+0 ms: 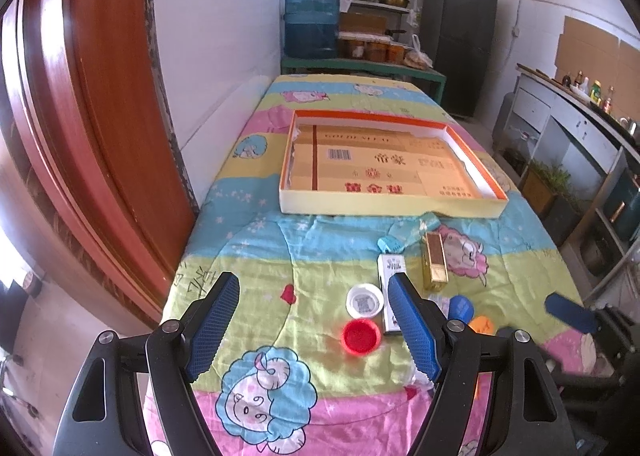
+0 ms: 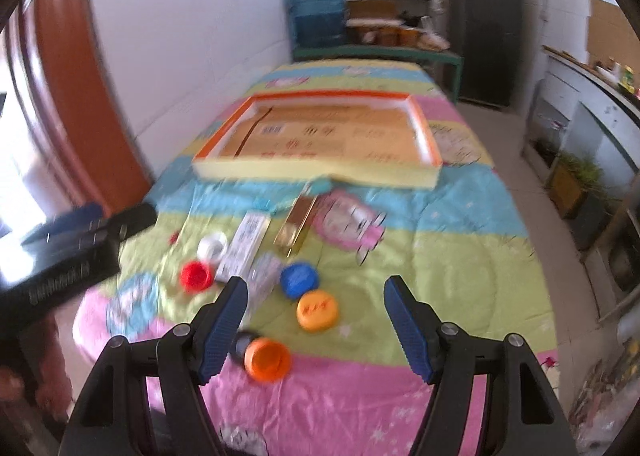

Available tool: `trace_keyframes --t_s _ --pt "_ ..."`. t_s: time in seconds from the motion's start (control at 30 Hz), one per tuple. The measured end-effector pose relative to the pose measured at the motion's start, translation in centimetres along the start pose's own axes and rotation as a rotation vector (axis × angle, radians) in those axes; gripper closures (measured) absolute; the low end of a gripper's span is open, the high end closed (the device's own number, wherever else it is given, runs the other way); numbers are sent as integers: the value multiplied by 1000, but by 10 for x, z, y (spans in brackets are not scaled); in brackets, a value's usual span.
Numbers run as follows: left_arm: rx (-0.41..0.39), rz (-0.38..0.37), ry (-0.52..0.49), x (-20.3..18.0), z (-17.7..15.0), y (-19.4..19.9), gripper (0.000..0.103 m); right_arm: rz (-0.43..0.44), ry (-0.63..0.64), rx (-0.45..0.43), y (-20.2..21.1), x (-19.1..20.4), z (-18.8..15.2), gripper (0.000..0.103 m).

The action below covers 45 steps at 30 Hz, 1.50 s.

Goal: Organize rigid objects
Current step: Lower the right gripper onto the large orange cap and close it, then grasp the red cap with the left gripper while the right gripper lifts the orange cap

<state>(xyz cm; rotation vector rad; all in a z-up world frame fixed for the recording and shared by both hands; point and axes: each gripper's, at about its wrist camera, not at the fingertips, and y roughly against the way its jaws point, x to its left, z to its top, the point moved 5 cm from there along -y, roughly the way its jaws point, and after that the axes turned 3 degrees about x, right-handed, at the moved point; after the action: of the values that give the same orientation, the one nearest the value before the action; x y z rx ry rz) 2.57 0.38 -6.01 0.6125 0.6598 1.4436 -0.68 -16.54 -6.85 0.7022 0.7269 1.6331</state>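
A shallow cardboard tray (image 1: 384,212) with an orange rim lies mid-table; it also shows in the right wrist view (image 2: 320,174). Near the front lie a red cap (image 1: 361,336), a white cap (image 1: 364,300), a white box (image 1: 390,276), a gold box (image 1: 434,262) and a blue cap (image 1: 460,306). In the right wrist view I see the red cap (image 2: 196,275), blue cap (image 2: 299,280), two orange caps (image 2: 317,311) (image 2: 267,359) and the gold box (image 2: 298,228). My left gripper (image 1: 314,300) is open above the caps. My right gripper (image 2: 316,302) is open above the orange caps.
The table wears a cartoon-print cloth (image 1: 280,248). A red door (image 1: 80,116) and white wall flank the left. A water jug (image 1: 312,20), shelves and a dark fridge (image 1: 460,36) stand behind. Cabinets (image 1: 568,136) line the right.
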Motion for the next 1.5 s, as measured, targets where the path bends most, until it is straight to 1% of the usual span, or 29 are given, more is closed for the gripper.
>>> trace_keyframes --t_s 0.07,0.17,0.23,0.37,0.43,0.53,0.6,0.77,0.83,0.87,1.0,1.13,1.27,1.33,1.5 --pt "4 -6 -10 -1 -5 -2 25 27 24 28 -6 4 -12 33" --pt "13 -19 -25 -4 -15 -5 24 72 27 59 -11 7 -24 35" --pt "16 -26 -36 -5 -21 -6 25 91 30 68 -12 8 -29 39" --pt "12 -35 -54 -8 -28 -6 25 121 32 89 -18 11 -37 45" --pt "13 -42 -55 -8 -29 -6 25 147 17 102 -20 10 -40 48" --pt "13 -46 -51 -7 -30 -8 25 190 -19 122 -27 7 -43 50" --pt "14 -44 -49 -6 -30 -8 25 211 -38 117 -29 4 -43 51" --pt "27 -44 -41 -4 -31 -12 25 246 -47 116 -30 4 -41 62" --pt "31 -48 -42 -4 -32 -14 25 254 -42 116 -30 6 -41 71" --pt "33 -49 -44 -4 -32 -15 25 268 -39 120 -30 7 -41 71" --pt "44 -59 -54 -7 -34 -19 25 266 -33 116 -30 8 -41 72" --pt "58 -81 -65 -10 -37 -25 31 242 -11 99 -25 8 -41 72" --pt "83 -91 -87 -15 -40 -34 38 211 12 65 -17 7 -37 72" --pt "103 -96 -94 -18 -41 -40 38 207 12 60 -16 6 -37 71" --pt "122 -92 -106 -23 -43 -52 39 205 1 59 -16 1 -36 71"
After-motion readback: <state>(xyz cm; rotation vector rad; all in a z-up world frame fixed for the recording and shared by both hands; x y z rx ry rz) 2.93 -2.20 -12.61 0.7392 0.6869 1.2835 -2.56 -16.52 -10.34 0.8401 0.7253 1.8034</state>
